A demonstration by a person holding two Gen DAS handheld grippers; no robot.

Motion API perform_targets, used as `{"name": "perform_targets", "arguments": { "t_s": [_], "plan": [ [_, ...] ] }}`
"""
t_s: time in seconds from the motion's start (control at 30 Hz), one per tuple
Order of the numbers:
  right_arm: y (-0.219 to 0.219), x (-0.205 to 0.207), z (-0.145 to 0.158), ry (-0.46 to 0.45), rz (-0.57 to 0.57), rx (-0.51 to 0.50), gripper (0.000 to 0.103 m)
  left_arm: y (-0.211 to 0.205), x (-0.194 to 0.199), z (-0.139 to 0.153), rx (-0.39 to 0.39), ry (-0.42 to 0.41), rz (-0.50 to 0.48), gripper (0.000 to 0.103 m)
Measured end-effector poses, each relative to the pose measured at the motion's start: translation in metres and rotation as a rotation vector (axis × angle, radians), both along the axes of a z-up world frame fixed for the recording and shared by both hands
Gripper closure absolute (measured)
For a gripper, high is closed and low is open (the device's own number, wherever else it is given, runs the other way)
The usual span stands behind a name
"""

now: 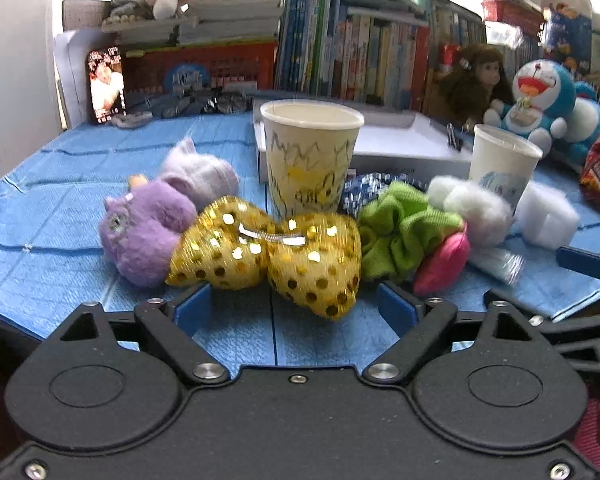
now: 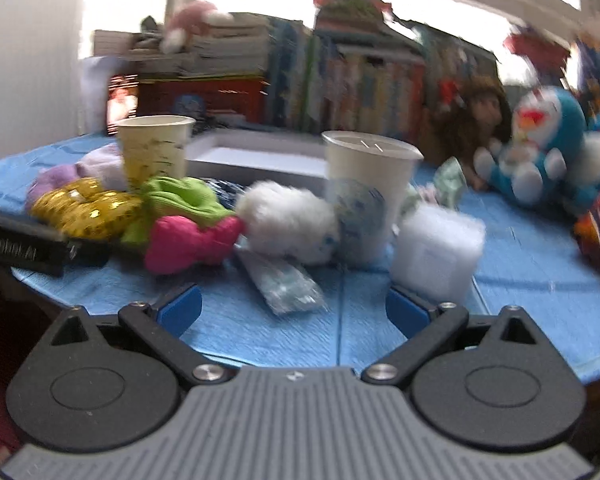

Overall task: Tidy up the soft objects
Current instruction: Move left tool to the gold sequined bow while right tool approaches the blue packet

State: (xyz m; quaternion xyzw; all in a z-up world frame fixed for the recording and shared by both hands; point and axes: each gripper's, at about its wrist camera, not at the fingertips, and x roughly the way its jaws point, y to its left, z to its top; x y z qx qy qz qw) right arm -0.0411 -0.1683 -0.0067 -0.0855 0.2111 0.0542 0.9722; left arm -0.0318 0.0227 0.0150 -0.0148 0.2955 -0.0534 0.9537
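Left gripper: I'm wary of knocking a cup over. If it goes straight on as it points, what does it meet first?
Most likely the gold bow, lying just ahead of the open left gripper. The scribbled cup stands behind it.

Looks like a kid's room at home: past the tool, books (image 1: 363, 56) packed in a row, w/ a doll (image 1: 477, 80) & blue cat plush (image 1: 539, 96) beside them.

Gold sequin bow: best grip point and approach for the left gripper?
Probably the pinched waist of the gold sequin bow, under its silver band. Come from the near side: the left gripper already faces it, open. The lobes look too bulky.
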Motion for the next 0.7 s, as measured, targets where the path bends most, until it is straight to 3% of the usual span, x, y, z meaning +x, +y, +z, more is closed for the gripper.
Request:
{"name": "perform_targets", "arguments": {
  "t_s": [0.23,0.37,0.57,0.7],
  "plan": [
    [0.0,0.016,0.002,0.023,0.004,0.022,0.014,0.001,-0.008,0.013,0.057,-0.105,0.019,0.011],
    [-0.005,0.023,0.001,0.032,-0.002,0.047,0.018,0.002,0.0,0.01,0.073,-0.082,0.023,0.01],
    [-0.004,0.028,-0.003,0.041,-0.008,0.049,0.026,-0.001,-0.004,0.01,0.013,-0.042,-0.02,0.011],
    [-0.003,0.03,-0.006,0.021,-0.005,0.078,0.027,-0.006,-0.007,0.003,0.006,-0.054,0.04,0.02]
  ]
}}
